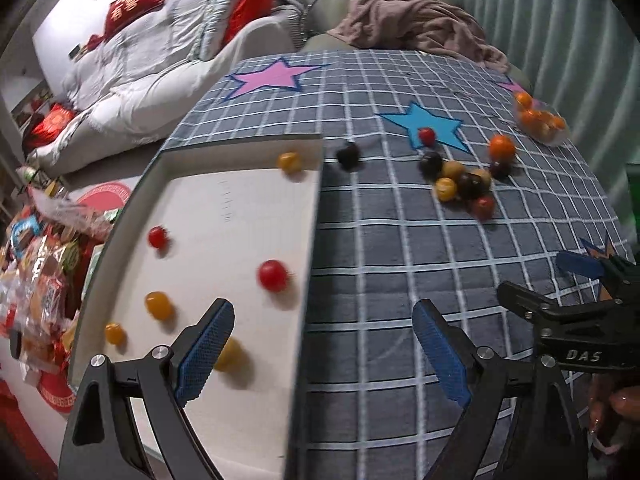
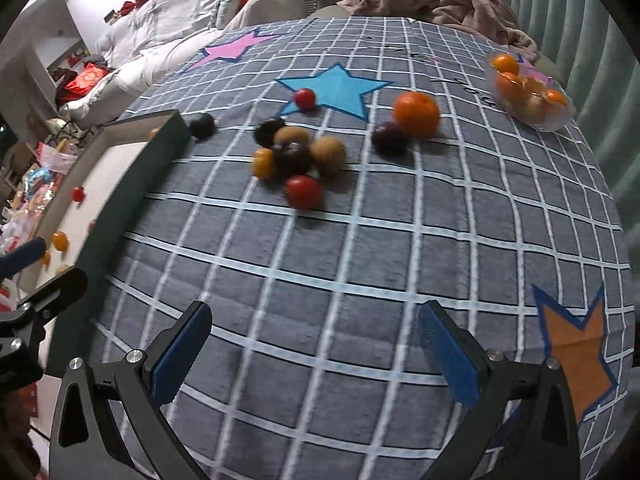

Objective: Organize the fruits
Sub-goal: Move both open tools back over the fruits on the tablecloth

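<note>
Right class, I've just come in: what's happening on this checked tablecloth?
A person is sorting fruit with two handheld grippers. The left gripper and right gripper both hang open and empty. Red and yellow cherry tomatoes already lie in the white shallow tray. A loose pile of mixed fruit and a large orange still wait on the cloth.

Both cameras look steeply down and forward past their own blue-padded fingers (image 1: 206,344) onto the checked tabletop (image 2: 360,248). The left wrist view hangs over the white tray (image 1: 240,216) at the tabletop's left edge; the right wrist view sits further right. They share the loose fruit cluster (image 2: 298,156) — and the clear bowl (image 2: 528,92) far right.
</note>
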A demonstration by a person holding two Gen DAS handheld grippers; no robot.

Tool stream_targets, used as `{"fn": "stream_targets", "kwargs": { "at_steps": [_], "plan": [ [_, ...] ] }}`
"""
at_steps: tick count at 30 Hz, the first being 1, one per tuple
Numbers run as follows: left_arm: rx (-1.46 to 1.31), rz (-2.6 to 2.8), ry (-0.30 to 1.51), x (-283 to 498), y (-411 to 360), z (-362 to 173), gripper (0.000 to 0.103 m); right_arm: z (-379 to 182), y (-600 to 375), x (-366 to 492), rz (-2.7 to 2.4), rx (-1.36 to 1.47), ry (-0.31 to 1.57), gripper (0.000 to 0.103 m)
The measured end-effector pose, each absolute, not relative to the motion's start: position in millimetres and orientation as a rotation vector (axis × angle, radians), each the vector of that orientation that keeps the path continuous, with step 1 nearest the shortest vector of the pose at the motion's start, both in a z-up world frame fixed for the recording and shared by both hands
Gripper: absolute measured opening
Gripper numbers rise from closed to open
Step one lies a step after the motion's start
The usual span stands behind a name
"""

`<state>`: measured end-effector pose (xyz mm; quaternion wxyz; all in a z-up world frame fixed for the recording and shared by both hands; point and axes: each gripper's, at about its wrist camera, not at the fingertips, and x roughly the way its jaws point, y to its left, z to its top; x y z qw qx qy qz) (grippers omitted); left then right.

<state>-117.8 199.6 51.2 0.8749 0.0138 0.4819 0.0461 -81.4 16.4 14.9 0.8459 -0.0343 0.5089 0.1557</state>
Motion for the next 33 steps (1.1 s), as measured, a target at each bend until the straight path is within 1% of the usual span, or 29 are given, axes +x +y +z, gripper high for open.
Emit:
{"fn": "stream_targets", "kwargs": {
  "at_steps": [5, 16, 19, 20, 21, 22, 23, 24, 26, 29, 33],
  "plan": [
    [0.053, 0.100, 1.014, -108.4, 185.1, 49.2, 0.092, 10.6, 13.6, -72.8, 0.324, -0.072, 1.060, 0.103],
    [0.033, 0.148, 1.017, -78.1, 185.1, 50.5, 0.092, 8.9, 31.5, -40.8, 0.326, -0.085, 1.006, 0.103],
    [0.030, 0.145, 1.017, -69.9, 184.1, 49.4, 0.092, 10.6, 34.3, -34.0, 0.345, -0.075, 0.987, 0.099],
    [0.029, 0.138, 1.018, -66.3, 183.0, 48.2, 0.092, 11.1, 34.8, -33.7, 0.349, -0.075, 0.981, 0.093],
    [0.029, 0.133, 1.019, -64.5, 182.2, 47.8, 0.092, 12.3, 35.1, -33.9, 0.354, -0.079, 0.970, 0.081],
    [0.030, 0.122, 1.020, -60.9, 180.2, 46.4, 0.092, 13.5, 35.7, -34.2, 0.357, -0.085, 0.960, 0.075],
    [0.032, 0.113, 1.020, -58.2, 178.3, 45.2, 0.092, 14.4, 36.0, -34.5, 0.365, -0.089, 0.955, 0.063],
    [0.033, 0.105, 1.021, -55.3, 176.0, 44.1, 0.092, 15.0, 36.0, -34.6, 0.378, -0.088, 0.951, 0.054],
    [0.032, 0.094, 1.019, -47.3, 172.3, 41.6, 0.092, 15.4, 34.0, -33.5, 0.390, -0.087, 0.945, 0.042],
    [0.004, 0.061, 1.034, -34.5, 169.8, 35.7, 0.092, 15.5, 27.1, -30.7, 0.411, -0.055, 0.942, 0.034],
    [0.028, 0.045, 1.042, -21.4, 159.5, 26.9, 0.092, 19.1, 13.8, -30.2, 0.394, -0.028, 0.925, 0.033]
  ]
}}
